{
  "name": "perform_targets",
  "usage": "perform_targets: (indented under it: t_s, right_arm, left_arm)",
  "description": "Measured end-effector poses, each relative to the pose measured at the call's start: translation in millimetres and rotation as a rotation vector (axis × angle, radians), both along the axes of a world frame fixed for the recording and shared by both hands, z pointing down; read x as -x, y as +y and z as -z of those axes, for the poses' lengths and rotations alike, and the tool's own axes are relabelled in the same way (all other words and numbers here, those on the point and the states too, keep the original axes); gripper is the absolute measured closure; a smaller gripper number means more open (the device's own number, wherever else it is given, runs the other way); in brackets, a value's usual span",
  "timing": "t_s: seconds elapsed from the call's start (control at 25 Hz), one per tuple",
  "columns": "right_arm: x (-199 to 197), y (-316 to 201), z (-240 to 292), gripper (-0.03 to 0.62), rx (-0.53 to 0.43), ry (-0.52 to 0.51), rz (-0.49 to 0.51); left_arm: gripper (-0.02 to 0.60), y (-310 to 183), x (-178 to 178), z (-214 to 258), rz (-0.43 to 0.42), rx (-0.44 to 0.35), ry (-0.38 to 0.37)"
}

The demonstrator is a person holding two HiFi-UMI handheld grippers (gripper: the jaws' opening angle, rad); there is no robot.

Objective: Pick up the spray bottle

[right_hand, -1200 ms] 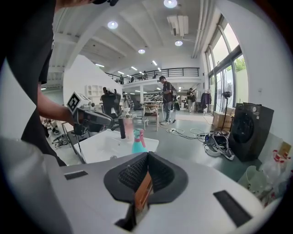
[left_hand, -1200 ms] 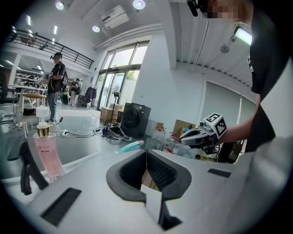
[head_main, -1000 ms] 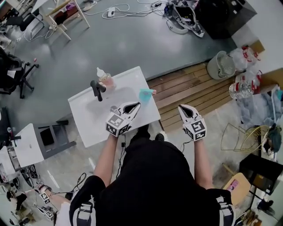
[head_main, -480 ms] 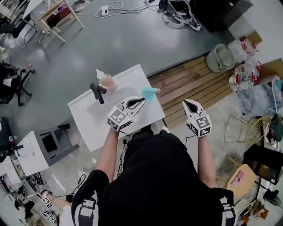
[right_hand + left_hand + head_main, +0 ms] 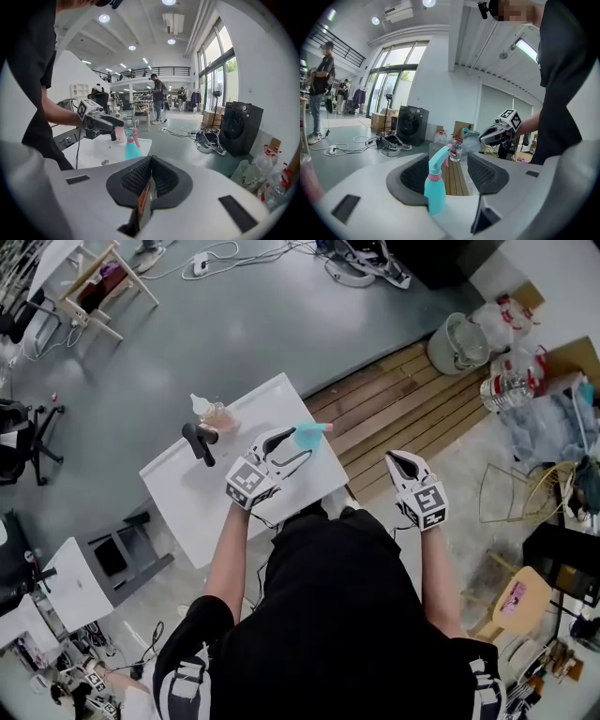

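Your left tongs (image 5: 298, 446) have just been opening and now stand released around the teal spray bottle (image 5: 309, 435), which stands upright at the right edge of the bench (image 5: 187, 493), nearer one pad. Its smooth, round plastic body could slip or tip off that edge if you close off-centre. Your right tongs (image 5: 401, 463), beside the bench, are clenched.

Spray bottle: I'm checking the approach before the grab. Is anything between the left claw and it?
Nothing visible. The jaws of the left claw have just been opening and stand either side of the teal spray bottle, not pressing on it. The faucet and soap bottle stand off to one side.
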State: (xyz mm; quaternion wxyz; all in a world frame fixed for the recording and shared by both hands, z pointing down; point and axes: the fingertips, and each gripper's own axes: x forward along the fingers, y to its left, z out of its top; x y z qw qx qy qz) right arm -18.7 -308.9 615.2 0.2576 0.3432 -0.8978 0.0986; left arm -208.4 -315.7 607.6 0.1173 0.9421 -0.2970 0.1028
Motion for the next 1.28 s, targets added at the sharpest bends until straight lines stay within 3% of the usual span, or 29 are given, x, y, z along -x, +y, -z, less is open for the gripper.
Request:
perform_targets:
  t_s: [0.16,0.48,0.8,1.28]
  right_arm:
    - [-1.3,0.6,-2.1,0.577,0.004,0.009,-0.004]
    - [-4.1,1.1,-8.1,0.577,0.025,0.041,-0.010]
    - [-24.2,-0.3,-14.0,0.577,0.053,0.098,-0.060]
    - [-35.4,-6.1,-26.7,0.577,0.091,0.102,-0.096]
  left_arm:
    - [0.278,-10.3,-0.6,-3.5,-0.005,-0.016,-0.007]
    - [0.275,-26.5,-2.3,-44.7,-0.082,0.047,-0.078]
    - [0.275,-39.8,-12.7,-66.7,-0.107,0.102,-0.099]
    - [0.276,-53.7,-24.3,-72.3,-0.152,0.082,-0.118]
